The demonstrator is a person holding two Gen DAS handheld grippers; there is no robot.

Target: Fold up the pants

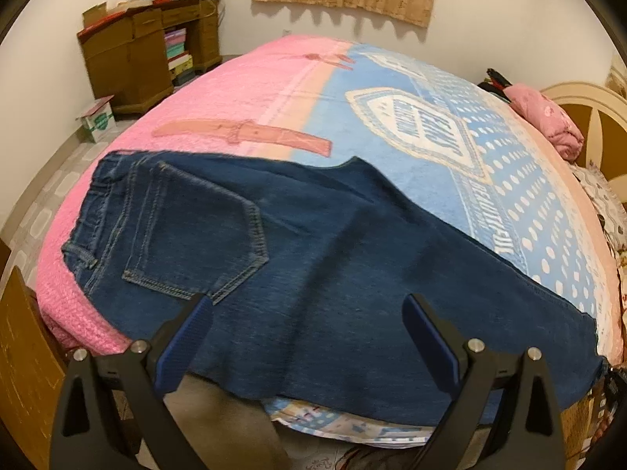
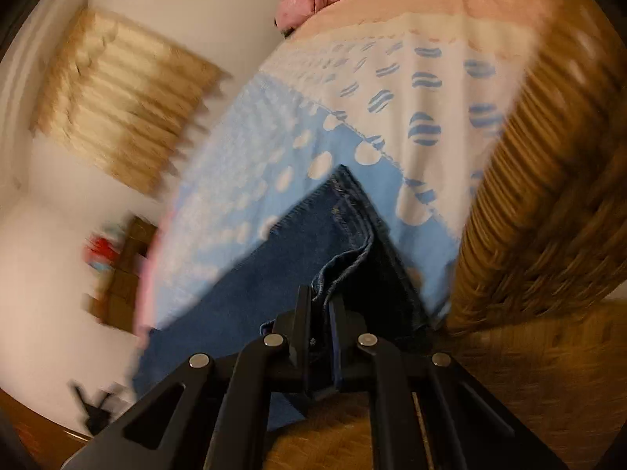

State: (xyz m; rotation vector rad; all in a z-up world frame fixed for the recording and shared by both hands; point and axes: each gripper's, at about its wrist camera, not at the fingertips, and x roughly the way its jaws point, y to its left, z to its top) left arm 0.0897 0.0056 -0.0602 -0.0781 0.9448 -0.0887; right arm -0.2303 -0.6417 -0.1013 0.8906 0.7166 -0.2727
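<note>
Dark blue jeans lie across the bed, folded lengthwise, back pocket up, waistband at the left, legs running to the lower right. My left gripper hovers open over the thigh part near the bed's front edge, nothing between its blue pads. In the blurred right wrist view, my right gripper is shut on the bunched hem end of the jeans, lifting it off the blanket. The leg trails away to the lower left.
The bed carries a pink and light blue blanket. A pink pillow lies by the headboard at the right. A brown dresser stands at the far left. A wicker surface rises close to the right of the right gripper.
</note>
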